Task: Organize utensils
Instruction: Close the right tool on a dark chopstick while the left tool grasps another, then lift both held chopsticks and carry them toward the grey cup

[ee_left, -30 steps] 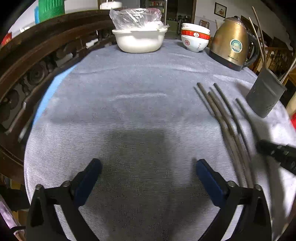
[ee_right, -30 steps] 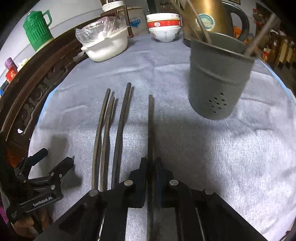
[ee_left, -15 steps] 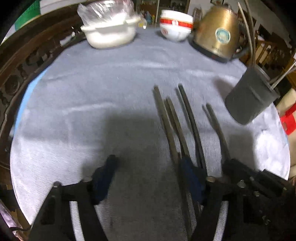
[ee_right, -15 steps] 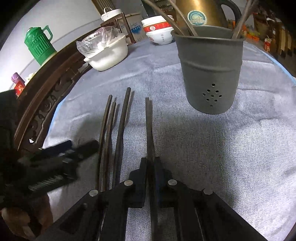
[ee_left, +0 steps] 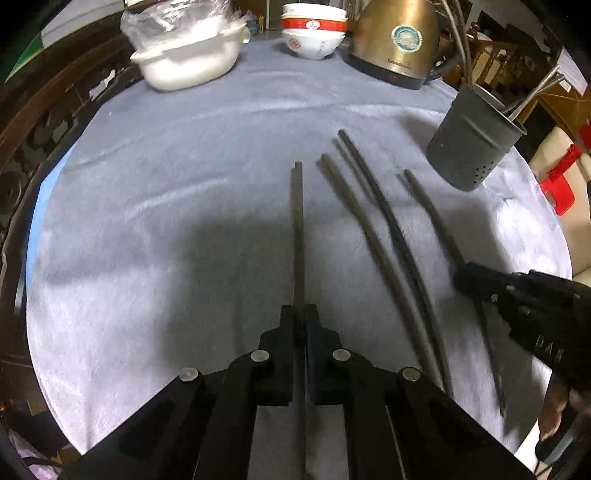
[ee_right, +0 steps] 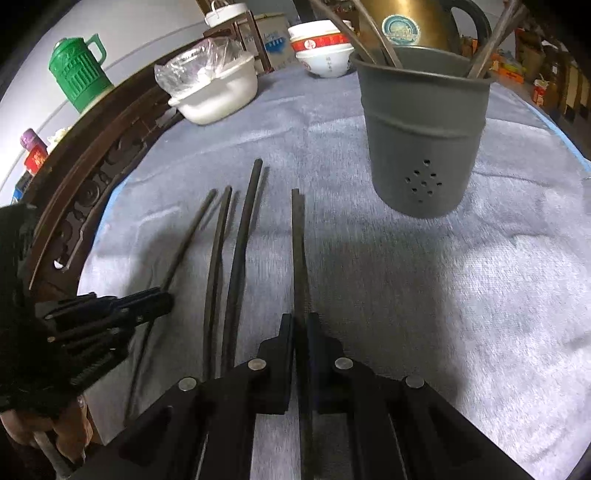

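Note:
Dark chopsticks lie side by side on a grey cloth. My left gripper (ee_left: 300,314) is shut on the leftmost chopstick (ee_left: 297,229), which points straight ahead. My right gripper (ee_right: 301,321) is shut on the rightmost chopstick (ee_right: 299,243). Two loose chopsticks (ee_left: 373,236) lie between them. A grey holder cup (ee_right: 421,133) with several utensils stands ahead and right of the right gripper; it also shows in the left wrist view (ee_left: 472,136). The right gripper shows in the left wrist view (ee_left: 461,275), the left gripper in the right wrist view (ee_right: 164,299).
At the far side stand a white pot with a plastic bag (ee_left: 188,62), stacked red-and-white bowls (ee_left: 314,33) and a gold kettle (ee_left: 395,40). A carved wooden chair back (ee_right: 92,177) rims the left edge. A green jug (ee_right: 79,72) stands beyond it.
My left gripper moved right from the bare cloth to the chopsticks and closed on the leftmost one. My right gripper stayed shut on its chopstick and moved a little nearer the holder.

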The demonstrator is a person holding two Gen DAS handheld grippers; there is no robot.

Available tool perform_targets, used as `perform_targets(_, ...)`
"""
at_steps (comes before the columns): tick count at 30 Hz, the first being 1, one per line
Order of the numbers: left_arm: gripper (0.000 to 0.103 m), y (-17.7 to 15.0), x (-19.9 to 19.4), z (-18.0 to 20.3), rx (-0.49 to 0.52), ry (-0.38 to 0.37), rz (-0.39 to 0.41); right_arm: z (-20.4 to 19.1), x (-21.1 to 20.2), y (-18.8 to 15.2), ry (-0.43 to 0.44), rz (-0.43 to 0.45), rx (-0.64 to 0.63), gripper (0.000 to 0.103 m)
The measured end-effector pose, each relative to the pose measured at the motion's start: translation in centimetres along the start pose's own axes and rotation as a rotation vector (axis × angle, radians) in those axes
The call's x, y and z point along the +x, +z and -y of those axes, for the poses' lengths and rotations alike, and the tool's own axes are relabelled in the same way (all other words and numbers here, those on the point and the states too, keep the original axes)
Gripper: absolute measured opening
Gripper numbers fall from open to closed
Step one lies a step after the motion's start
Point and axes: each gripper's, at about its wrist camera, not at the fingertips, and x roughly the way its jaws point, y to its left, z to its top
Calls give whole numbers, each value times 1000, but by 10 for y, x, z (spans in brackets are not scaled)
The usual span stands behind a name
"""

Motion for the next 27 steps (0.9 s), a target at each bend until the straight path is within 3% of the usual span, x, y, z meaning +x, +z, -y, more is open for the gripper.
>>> perform_targets(2,7,-2,-3,-4,-16,-13,-19,-1,0,1,-1,-17,1,12)
perform_targets(6,44,4,-15,-10,-54,-73,3,-9,2,12,-40,-54,-24,12)
perform_targets(9,45,20,-20,-17,-85,-75,20,-12,-1,25,-75,-42,-30,12)
perform_targets(19,45,39,4,-16,-57,-69,-94,-20,31,55,-103,-125,-57,14)
perform_targets(20,42,38,4,-17,-56,-67,-98,-20,31,54,-102,-128,-58,14)
perform_targets(21,31,38,4,-18,-53,-57,-100,-19,31,55,-96,-131,-57,14)
perform_targets(22,9,39,5,-20,-44,-41,-102,-19,31,56,-97,-134,-56,13)
perform_targets(27,5,33,3,-31,-50,-98,-129,-18,30,53,-93,-162,-76,8)
